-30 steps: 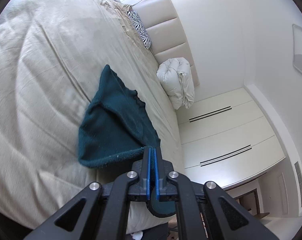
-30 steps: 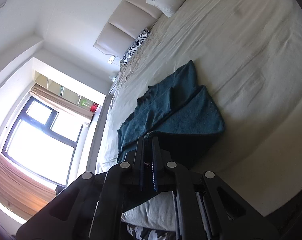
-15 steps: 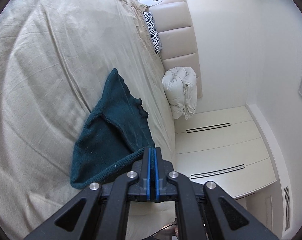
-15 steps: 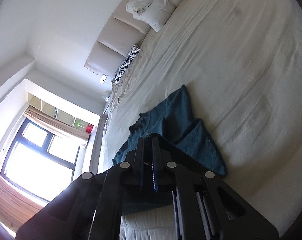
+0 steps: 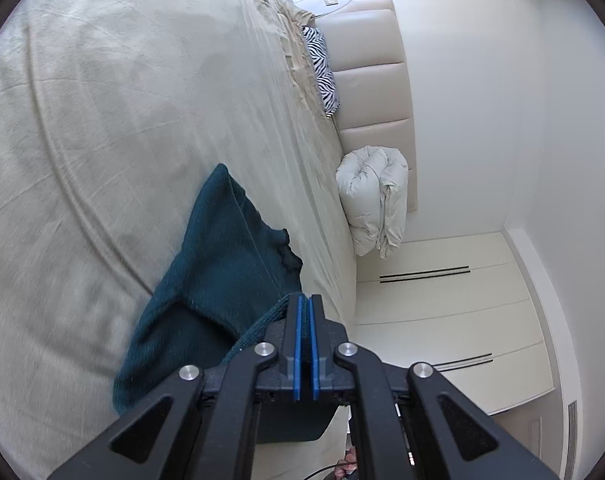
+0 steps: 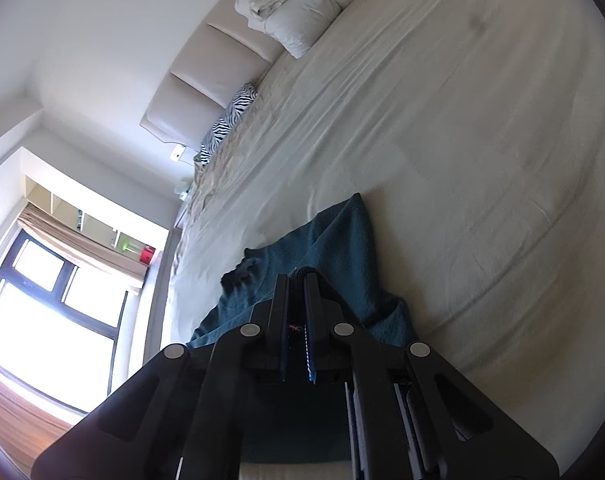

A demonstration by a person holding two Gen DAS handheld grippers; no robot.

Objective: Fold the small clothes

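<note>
Beige sheet covers the bed (image 5: pixel 114 128) that fills most of both my wrist views, its surface creased in long shallow lines. At the far end stands a padded cream headboard (image 5: pixel 374 92), with a zebra-striped pillow (image 5: pixel 322 68) tucked against it and a rolled white duvet (image 5: pixel 376 200) lying at the bed's corner. From the left wrist I also see pale wardrobe doors (image 5: pixel 434 304) with dark slot handles beyond the bed's edge; from the right wrist, a bright window (image 6: pixel 50 320) with a blind drawn partway down.

My task piece is the dark teal knit garment (image 5: pixel 222 264), lying near the edge of the bed closest to me, partly doubled over itself, with one pointed end reaching out across the sheet toward the middle of the mattress. Its near part is raised off the sheet and runs up into both tools.

My left gripper (image 5: pixel 304 300) has its blue pads pressed together, and a ribbed edge of the garment comes in from the left right at the tips, so I read it as clamped on that edge. My right gripper (image 6: pixel 296 280) is likewise closed down, with a bunched bit of teal knit showing between its tips. More of the garment hangs below both tools, over the side of the bed.
</note>
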